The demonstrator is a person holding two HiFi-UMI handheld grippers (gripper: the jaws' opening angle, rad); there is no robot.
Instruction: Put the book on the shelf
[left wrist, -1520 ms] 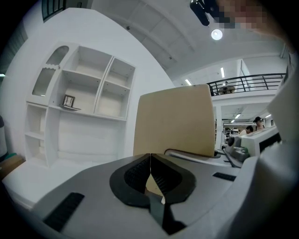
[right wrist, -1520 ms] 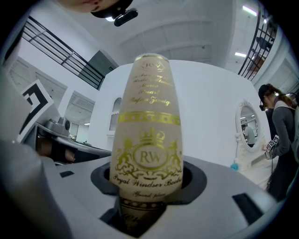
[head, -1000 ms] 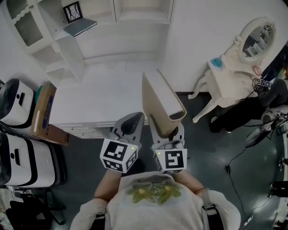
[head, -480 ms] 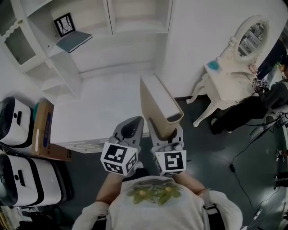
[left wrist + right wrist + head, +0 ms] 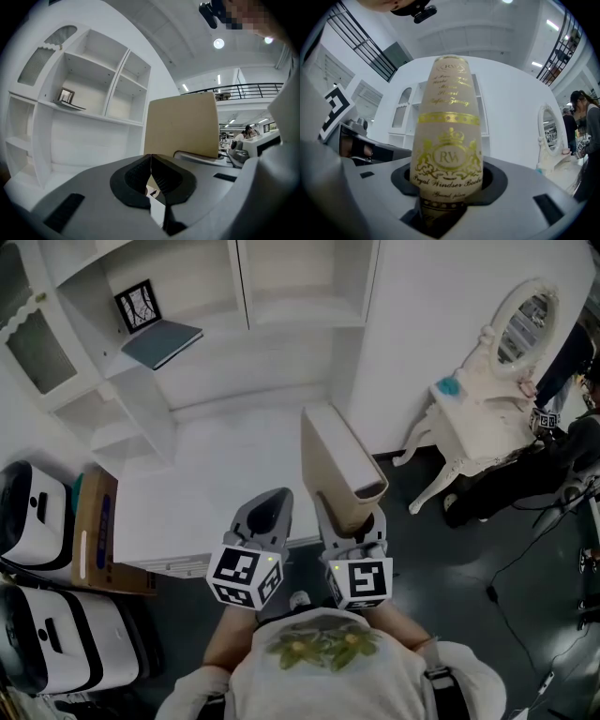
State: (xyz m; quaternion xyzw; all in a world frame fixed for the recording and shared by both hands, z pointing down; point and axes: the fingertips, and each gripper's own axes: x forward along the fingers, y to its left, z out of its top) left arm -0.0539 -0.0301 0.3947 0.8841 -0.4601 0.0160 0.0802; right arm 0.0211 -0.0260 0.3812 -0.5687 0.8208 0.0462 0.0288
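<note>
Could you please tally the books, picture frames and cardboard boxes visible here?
Books: 2 (beige book in the right tool, blue book lying on the shelf)
Picture frames: 1 (standing on the same shelf)
Cardboard boxes: 1
Total: 4

Two grippers: left gripper (image 5: 271,501), right gripper (image 5: 348,524). Two books: tan book (image 5: 335,457), blue book (image 5: 162,341). One shelf (image 5: 242,282), one frame (image 5: 138,306), one mirror (image 5: 525,321), one box (image 5: 94,538).
</note>
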